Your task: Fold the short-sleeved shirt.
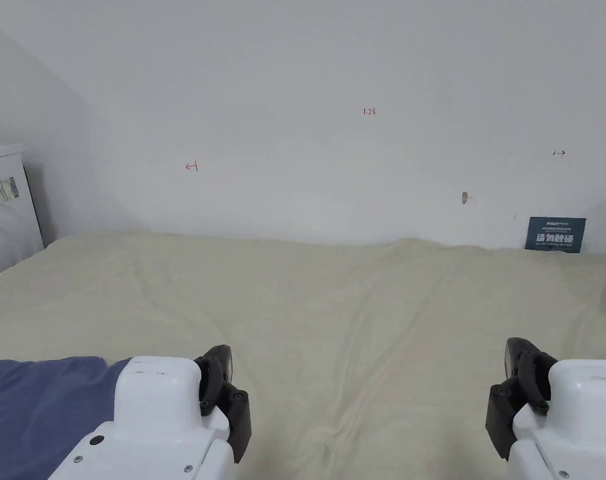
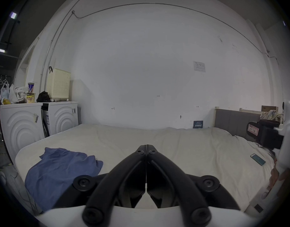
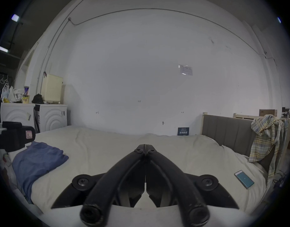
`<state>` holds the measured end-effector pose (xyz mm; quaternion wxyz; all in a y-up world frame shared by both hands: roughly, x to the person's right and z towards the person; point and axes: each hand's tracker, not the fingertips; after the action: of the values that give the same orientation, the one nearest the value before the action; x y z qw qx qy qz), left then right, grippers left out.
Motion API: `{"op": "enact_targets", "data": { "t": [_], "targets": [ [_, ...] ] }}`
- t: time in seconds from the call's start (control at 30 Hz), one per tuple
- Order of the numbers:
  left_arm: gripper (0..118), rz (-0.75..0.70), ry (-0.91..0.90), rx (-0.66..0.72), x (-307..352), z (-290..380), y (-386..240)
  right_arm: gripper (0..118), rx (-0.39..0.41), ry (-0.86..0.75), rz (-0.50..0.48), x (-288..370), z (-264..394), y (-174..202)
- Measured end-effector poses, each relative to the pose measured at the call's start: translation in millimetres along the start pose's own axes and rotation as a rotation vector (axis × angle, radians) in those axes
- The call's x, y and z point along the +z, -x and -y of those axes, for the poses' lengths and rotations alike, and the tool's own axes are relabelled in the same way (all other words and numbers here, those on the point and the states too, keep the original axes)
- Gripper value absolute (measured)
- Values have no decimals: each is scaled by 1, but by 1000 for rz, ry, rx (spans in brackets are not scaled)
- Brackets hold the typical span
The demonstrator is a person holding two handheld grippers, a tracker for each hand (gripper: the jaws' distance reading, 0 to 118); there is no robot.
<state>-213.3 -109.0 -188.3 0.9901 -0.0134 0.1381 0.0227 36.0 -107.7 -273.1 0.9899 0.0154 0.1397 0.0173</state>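
A blue short-sleeved shirt (image 1: 39, 406) lies crumpled at the near left of the cream bed (image 1: 358, 300); it also appears as a rumpled heap (image 2: 59, 170) and at the left (image 3: 37, 161). My left gripper (image 2: 146, 146) is shut with nothing between its jaws, held above the bed just right of the shirt. My right gripper (image 3: 145, 146) is shut and empty too, over the bed's near right. In the head view both grippers sit low, the left gripper (image 1: 223, 362) beside the shirt and the right gripper (image 1: 523, 359) far from it.
A phone (image 3: 244, 179) lies on the bed near its right edge. A plaid garment (image 3: 265, 140) hangs over the grey headboard (image 3: 228, 132). White washing machines (image 2: 41, 120) with a basket and bags on top stand left of the bed. A white wall runs behind.
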Motion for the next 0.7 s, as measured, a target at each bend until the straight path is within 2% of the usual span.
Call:
{"op": "enact_targets", "data": {
  "t": [0.13,0.43,0.5,0.7],
  "targets": [
    [0,10,1,10,0,-1,0,0,-27,16,-18,-1,0,-3],
    [0,-13,14,-19,3,-2,6,0,-30,17,-43,-4,-2,5],
    [0,-42,7,-29,9,-3,15,0,-16,12,-70,-8,-4,16],
    [0,-222,4,-40,37,-9,63,0,-44,10,-262,-18,-9,67]
  ]
}}
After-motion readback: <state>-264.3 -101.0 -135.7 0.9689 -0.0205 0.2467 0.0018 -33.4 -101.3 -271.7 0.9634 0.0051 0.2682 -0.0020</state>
